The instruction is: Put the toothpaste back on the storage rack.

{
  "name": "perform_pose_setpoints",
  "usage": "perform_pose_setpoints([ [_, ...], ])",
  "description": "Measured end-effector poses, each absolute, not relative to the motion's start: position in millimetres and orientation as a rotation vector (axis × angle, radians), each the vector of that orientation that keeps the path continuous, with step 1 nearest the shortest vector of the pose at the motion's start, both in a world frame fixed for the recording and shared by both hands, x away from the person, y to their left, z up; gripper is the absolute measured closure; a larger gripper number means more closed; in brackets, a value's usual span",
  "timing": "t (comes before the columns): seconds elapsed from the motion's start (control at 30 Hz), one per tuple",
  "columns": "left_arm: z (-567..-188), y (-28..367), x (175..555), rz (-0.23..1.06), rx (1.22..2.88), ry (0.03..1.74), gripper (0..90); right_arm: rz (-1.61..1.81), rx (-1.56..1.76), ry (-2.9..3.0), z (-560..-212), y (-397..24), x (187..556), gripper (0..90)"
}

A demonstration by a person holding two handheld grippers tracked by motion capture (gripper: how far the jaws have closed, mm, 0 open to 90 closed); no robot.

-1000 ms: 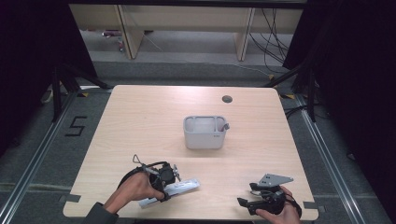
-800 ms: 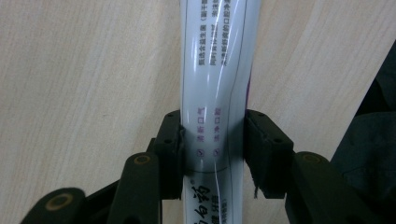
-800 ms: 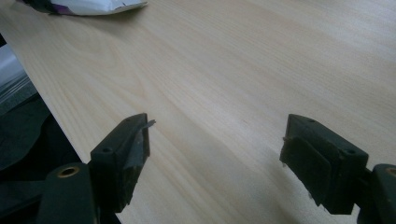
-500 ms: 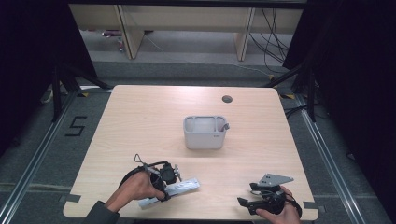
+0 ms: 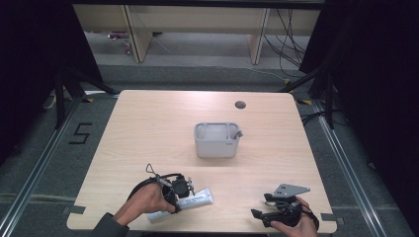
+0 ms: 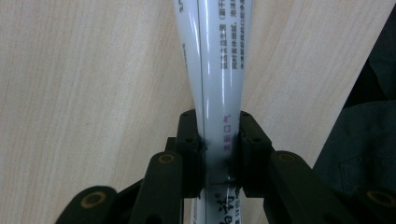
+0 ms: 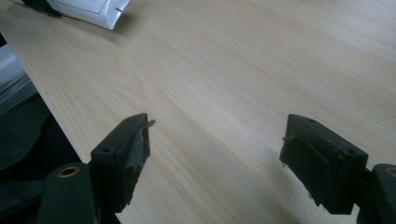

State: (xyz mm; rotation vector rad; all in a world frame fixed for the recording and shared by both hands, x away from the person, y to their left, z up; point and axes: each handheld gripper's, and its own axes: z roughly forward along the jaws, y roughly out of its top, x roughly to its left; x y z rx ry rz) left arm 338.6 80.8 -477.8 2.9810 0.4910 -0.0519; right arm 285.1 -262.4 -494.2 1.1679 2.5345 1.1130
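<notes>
Since a second ago the left tongs [image 5: 190,193] have been closing, and now their two black jaws press on the white tube [image 5: 184,203] from both sides; neither hand has shifted its place and the tube lies where it lay. Counting from the near edge: two hands, two sets of tongs, one tube, then one grey tub and one small dark round spot farther off.

Nearest me, at the front edge of the tabletop [image 5: 148,128], the left hand [image 5: 146,200] has its tongs clamped across the tube. That tube lies flat on the wood, slanted, with one end near the front edge and the other pointing toward the middle of the tabletop. In the left gripper view the tube [image 6: 219,70] is glossy white with a seam running down its length and small dark and purple print, too fine for me to read; the pads [image 6: 192,144] pinch it in at the waist.

Over to the right, well apart from the tube, the right hand [image 5: 291,227] holds the right tongs [image 7: 215,154] wide open above bare wood, with nothing between the jaws.

Beyond both, at the middle, stands the one grey tub [image 5: 217,145], open at the top. Farthest, near the back edge, sits the dark round spot [image 5: 240,104].
</notes>
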Motion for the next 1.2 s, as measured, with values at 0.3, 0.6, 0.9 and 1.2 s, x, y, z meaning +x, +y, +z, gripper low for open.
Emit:
perform_pose_setpoints([
  [0.3, -477.5, 78.9, 337.1, -0.038, 2.996, 0.467, 74.6, 1.111, 1.188, 2.545, -494.2, -261.7, 284.5, 23.6],
  [0.6, -476.5, 76.8, 336.2, -0.014, 3.000, 0.449, 75.0, 1.107, 1.187, 2.538, -495.3, -262.0, 285.3, 23.6],
  [0.9, -470.9, 77.7, 340.4, 0.005, 2.969, 0.455, 75.1, 1.112, 1.185, 2.540, -496.1, -263.5, 286.4, 23.6],
  [1.2, -462.1, 85.1, 346.4, 0.049, 2.893, 0.507, 75.1, 1.110, 1.180, 2.536, -496.5, -264.2, 287.0, 23.6],
])
